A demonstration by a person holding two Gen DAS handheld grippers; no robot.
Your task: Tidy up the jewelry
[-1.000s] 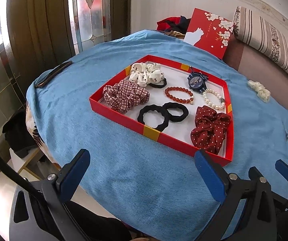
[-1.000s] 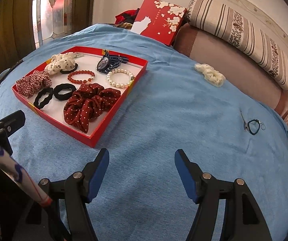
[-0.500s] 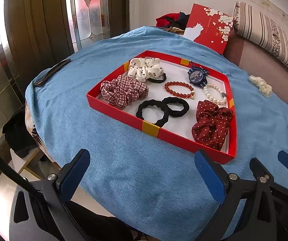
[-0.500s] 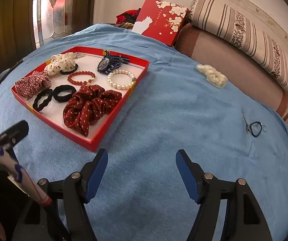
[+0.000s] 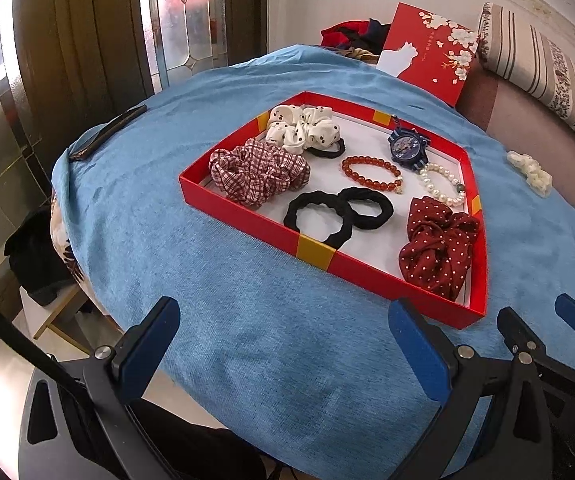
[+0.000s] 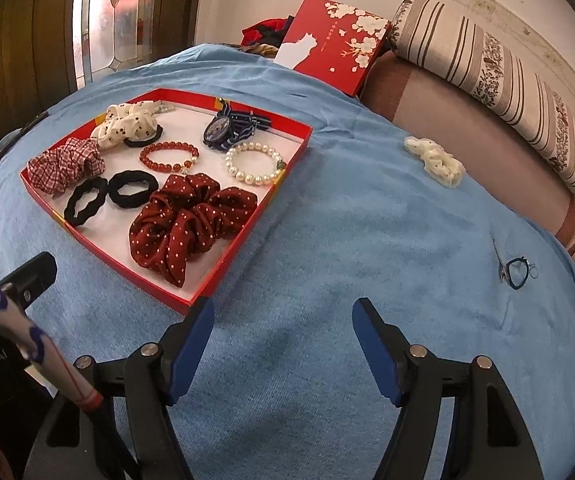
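Note:
A red tray [image 5: 247,216] [image 6: 223,268] on the blue cloth holds a plaid scrunchie [image 5: 257,176], a white spotted scrunchie [image 5: 303,130], two black hair ties [image 5: 339,212], a red bead bracelet [image 5: 371,172], a pearl bracelet [image 6: 255,164], a blue watch [image 5: 407,150] and a dark red dotted scrunchie [image 6: 187,228]. A cream scrunchie [image 6: 435,160] and a small blue ring-shaped item [image 6: 515,272] lie outside the tray on the cloth. My left gripper [image 5: 283,344] and right gripper [image 6: 283,340] are both open and empty, in front of the tray.
A red box lid with white blossoms [image 5: 427,52] leans at the back. A striped sofa cushion [image 6: 507,88] runs along the right. A dark phone [image 5: 107,132] lies at the cloth's left edge, where the table drops off.
Both grippers have moved slightly forward toward the tray. Nothing on the table has moved.

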